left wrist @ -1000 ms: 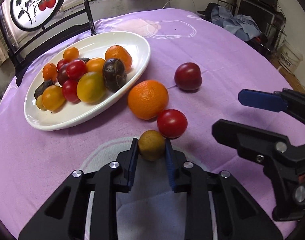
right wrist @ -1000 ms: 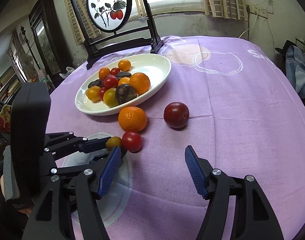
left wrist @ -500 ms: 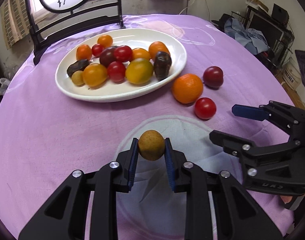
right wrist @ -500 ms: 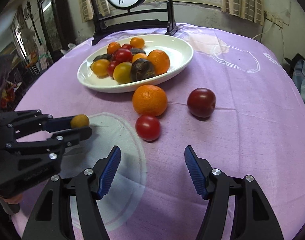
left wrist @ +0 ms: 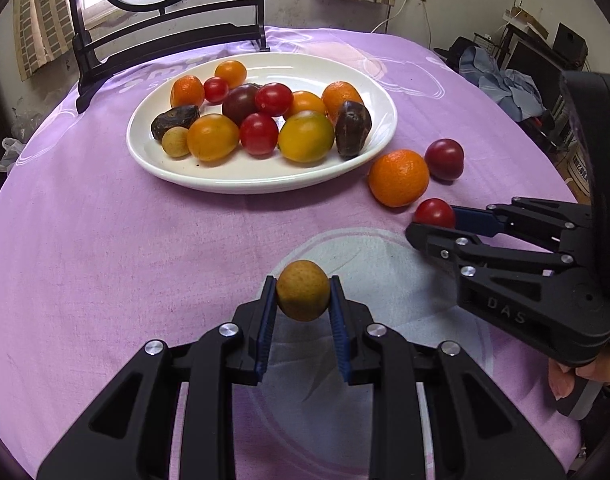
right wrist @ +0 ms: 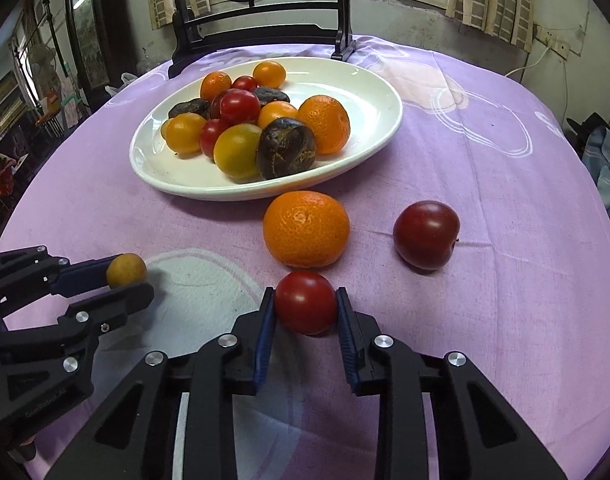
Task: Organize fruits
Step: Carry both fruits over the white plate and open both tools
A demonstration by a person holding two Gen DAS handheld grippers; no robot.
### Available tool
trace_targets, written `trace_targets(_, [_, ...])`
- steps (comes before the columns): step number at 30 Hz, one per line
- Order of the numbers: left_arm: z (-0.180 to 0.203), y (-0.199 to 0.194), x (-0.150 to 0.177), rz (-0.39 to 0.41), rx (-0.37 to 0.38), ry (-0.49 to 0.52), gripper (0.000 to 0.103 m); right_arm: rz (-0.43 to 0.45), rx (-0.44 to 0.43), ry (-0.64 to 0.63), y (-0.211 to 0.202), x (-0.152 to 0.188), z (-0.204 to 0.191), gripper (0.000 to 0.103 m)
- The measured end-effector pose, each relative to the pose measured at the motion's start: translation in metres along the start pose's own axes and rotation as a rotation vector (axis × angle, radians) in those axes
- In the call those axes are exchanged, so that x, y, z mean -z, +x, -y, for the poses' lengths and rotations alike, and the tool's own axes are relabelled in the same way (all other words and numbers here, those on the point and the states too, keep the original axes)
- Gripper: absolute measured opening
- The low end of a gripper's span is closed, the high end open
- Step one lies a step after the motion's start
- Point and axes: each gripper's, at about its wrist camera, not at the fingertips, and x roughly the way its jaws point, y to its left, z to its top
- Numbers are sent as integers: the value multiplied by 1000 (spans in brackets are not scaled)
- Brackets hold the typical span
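1. The left gripper (left wrist: 303, 300) is clamped on one small tan fruit (left wrist: 302, 296), held clear above the purple cloth (left wrist: 105, 240), near side of the table, over a pale ring pattern.
2. The right gripper (right wrist: 306, 308) has its blue pads (right wrist: 265, 328) against both sides of one red tomato (right wrist: 306, 302); the tomato sits on the cloth, just near of the orange (right wrist: 306, 229) and about touching it.
3. Loose on the cloth: three fruits, namely that tomato, one orange and one dark red plum (right wrist: 426, 234), which lies right of the orange and apart from it.
4. One white oval plate (left wrist: 233, 172) lies farther back, left of the loose fruit; the orange is just beside its right rim.
5. On the plate, as far as can be counted from the left view: three red tomatoes, one dark purple one, about four orange-yellow tomatoes, two small oranges, two or three dark wrinkled fruits and one small tan fruit at the left. Some hide behind others, so the count is not sure.
6. One dark wooden stand (right wrist: 261, 32) with a round painted panel showing red fruit stands at the far edge.
7. Writing: "DAS" is moulded on the right gripper's body in the left view. White letters on the cloth by the stand are too bent to read.
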Motion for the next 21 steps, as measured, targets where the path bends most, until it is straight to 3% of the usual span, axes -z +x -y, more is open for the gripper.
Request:
trace_targets(5, [0,-1,0,-1,-10,-9,25,17,-19,15,-16,5,4,30])
trace_targets(12, [-5,-14,-9,29,-31,-25,25,108,-39,-15,-54,-4,1,30])
trace_targets(21, [-17,-40,-43,102,-71,-37,25,180,-64,-50,-71,-30,-9,30])
